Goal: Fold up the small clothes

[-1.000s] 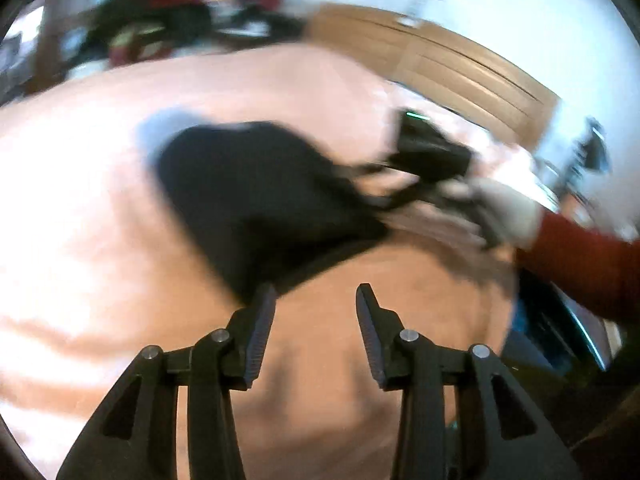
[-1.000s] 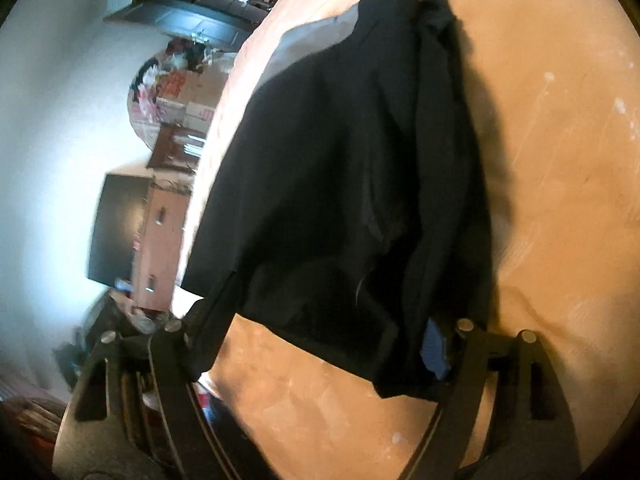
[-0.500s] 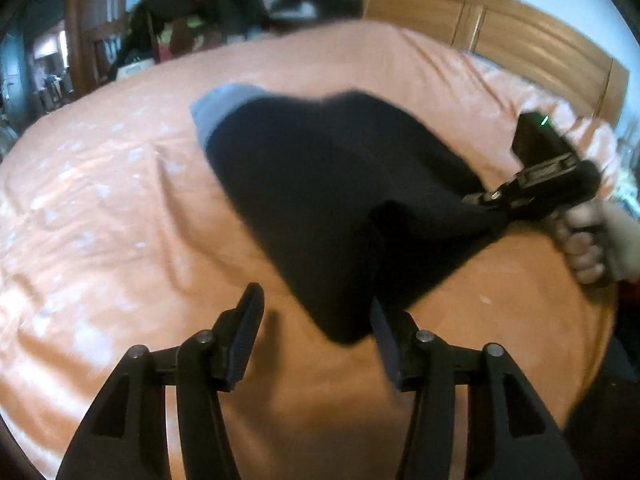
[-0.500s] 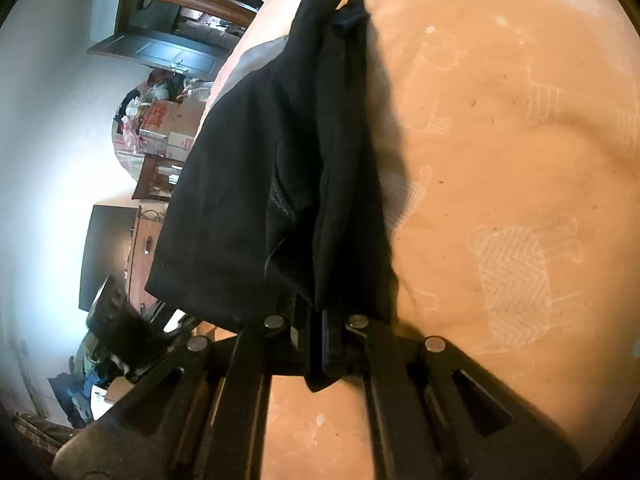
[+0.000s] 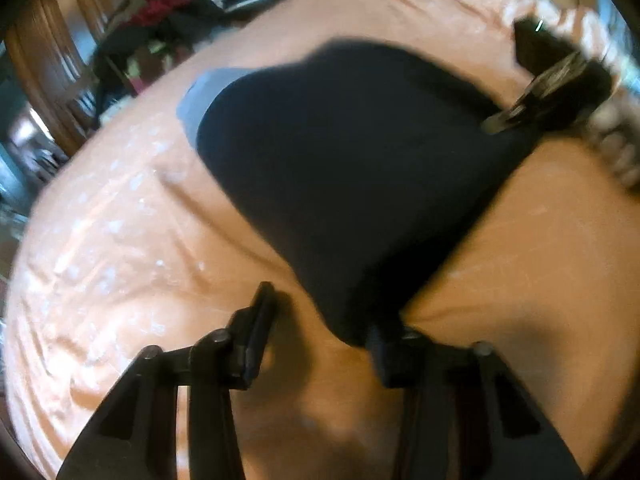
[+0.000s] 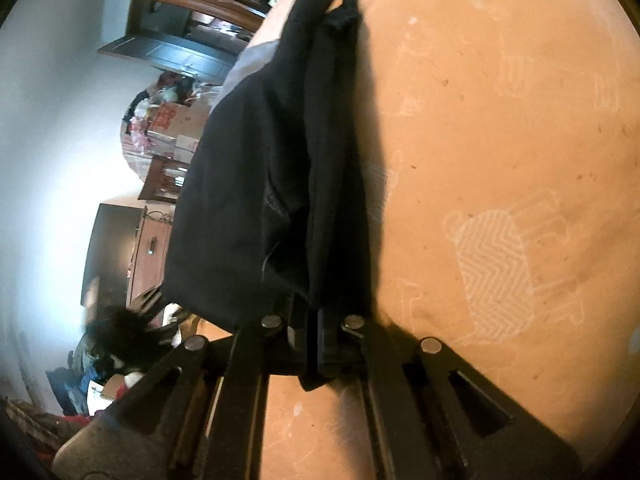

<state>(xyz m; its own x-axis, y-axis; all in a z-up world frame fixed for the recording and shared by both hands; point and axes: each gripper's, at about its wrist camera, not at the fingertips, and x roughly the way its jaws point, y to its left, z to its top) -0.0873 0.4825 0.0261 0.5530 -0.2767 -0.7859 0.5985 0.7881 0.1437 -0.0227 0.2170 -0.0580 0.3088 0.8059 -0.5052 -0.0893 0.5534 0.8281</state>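
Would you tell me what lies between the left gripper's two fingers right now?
In the left wrist view, only bare orange bedsheet; the black garment's corner hangs by the right finger.

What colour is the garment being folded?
The garment is black with a grey panel at one end; the left wrist view shows it best.

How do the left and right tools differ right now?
The left tool is open, a corner of the black garment hanging between its fingers; the right tool is shut on the garment's edge. Left is empty, right carries cloth. Both hang over the orange bedsheet.
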